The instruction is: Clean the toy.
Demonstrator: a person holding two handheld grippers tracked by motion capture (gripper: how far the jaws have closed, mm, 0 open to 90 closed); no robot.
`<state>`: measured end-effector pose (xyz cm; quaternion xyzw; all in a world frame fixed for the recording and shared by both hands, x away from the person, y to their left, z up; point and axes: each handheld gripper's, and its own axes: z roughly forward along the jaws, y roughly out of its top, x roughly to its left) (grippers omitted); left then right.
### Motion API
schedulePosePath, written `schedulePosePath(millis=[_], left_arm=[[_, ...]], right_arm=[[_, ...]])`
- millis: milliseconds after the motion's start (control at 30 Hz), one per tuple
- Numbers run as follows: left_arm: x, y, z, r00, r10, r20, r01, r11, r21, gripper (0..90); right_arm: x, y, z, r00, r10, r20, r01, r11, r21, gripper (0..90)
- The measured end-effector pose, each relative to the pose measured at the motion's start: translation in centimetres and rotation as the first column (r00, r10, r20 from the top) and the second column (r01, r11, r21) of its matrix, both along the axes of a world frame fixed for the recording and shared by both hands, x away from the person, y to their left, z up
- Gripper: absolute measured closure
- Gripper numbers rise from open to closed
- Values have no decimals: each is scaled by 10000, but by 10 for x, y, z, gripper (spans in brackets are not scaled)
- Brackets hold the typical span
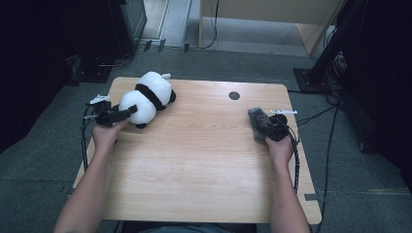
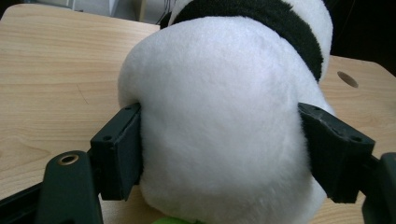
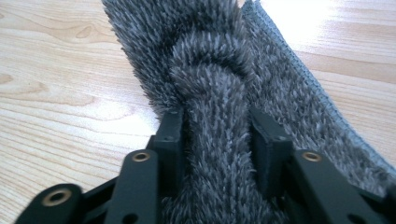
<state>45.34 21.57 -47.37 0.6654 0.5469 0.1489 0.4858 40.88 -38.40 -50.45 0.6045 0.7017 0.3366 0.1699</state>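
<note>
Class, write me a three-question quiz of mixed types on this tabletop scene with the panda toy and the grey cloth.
1. True or false: the plush panda lies near the table's left far corner.
2. Multiple choice: what sits between the jaws of the right claw? A) a metal spoon B) a fold of the grey shaggy cloth C) a paper cup
3. Short answer: which part of the panda sits between the jaws of the left claw?

Key:
1. True.
2. B.
3. A rounded white part at one end of the toy; the black band lies beyond it.
</note>
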Motion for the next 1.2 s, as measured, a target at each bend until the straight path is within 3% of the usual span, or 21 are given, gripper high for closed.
schedulePosePath(millis=[133,333,433,567,733,1100,1200], left_arm=[[-1,0,5,10000,5,-24,-4,9998,198,194],[-4,-1,15,9999,-98,40,94,9955,945,191],[-7,-1,21,9997,-150,173,129,9933,1152,195],[-10,1,27,9991,-329,267,299,9941,1038,215],[-18,-2,40,9961,-670,569,621,9945,839,227],[-30,-28,51,9851,-1571,696,1482,9818,1187,229],[-35,-39,52,9781,-1952,716,1849,9742,1291,229]], right_arm=[[0,0,1,10000,-58,-71,60,9997,220,454],[-2,1,11,9995,-205,221,214,9990,-385,354],[-5,1,19,9993,-226,293,234,9993,-274,344],[-9,1,28,9987,-159,492,153,9998,142,334],[-12,6,31,9992,75,405,-77,10000,60,334],[-23,27,44,9950,742,666,-733,9972,-154,335],[-25,34,45,9933,920,698,-909,9957,-184,335]])
